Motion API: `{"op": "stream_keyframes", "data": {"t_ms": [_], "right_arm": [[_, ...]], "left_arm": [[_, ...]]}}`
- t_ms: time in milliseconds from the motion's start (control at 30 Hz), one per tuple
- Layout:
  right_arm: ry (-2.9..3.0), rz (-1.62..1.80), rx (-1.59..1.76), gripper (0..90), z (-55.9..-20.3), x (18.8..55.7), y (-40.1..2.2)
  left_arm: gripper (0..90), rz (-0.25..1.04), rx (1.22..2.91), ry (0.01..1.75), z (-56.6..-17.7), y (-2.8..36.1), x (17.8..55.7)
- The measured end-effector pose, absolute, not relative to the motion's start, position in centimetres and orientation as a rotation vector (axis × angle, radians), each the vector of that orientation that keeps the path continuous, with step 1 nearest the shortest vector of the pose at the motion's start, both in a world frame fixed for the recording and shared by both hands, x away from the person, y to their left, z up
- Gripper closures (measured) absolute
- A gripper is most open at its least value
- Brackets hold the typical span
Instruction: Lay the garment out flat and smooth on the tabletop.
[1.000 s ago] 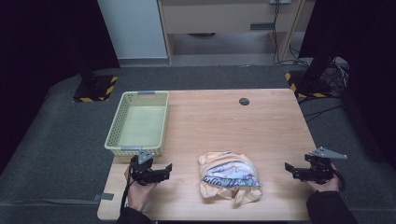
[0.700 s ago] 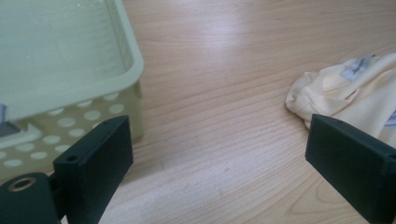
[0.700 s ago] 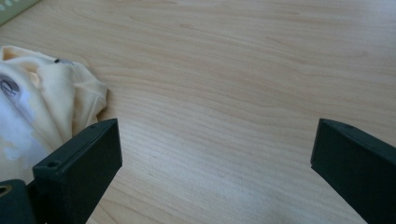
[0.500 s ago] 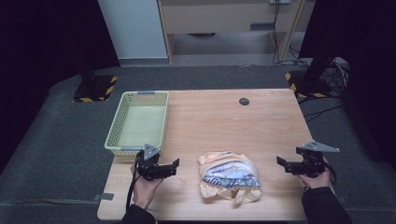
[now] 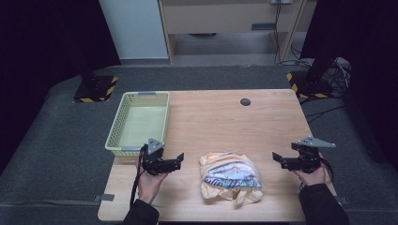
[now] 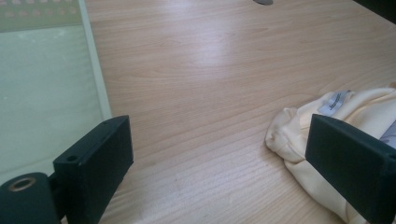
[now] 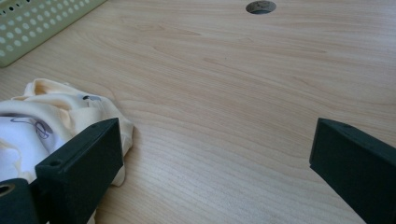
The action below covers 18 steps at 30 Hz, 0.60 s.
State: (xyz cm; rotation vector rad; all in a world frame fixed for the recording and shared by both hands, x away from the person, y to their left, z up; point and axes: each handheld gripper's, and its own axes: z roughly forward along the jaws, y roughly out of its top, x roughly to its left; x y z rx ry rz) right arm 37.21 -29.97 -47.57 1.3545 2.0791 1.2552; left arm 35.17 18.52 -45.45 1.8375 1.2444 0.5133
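Two hand-held grippers, the left hand-held gripper (image 5: 180,159) and the right hand-held gripper (image 5: 276,158), were held spread wide, flanking a crumpled garment (image 5: 230,177) near the tabletop's (image 5: 225,117) front edge. It was judged soft and light (best pinched at a raised fold).

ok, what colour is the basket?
Pale yellow-green basket, perforated walls; clearest in the high view.

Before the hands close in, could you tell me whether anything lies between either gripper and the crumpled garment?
Nothing visible does. Bare table separates the left gripper from the garment, and likewise the right gripper. The basket sits off to the left, outside both paths. Both grippers are open.
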Motion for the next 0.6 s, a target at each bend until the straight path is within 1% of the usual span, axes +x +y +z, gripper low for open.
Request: {"op": "stream_keyframes", "data": {"t_ms": [600], "right_arm": [[2.101,1.296,1.328,4.2,-46.9,39.3,-28.3]], "left_arm": [[7.7,0.502,1.878,1.169,-45.5,15.7,37.2]]}}
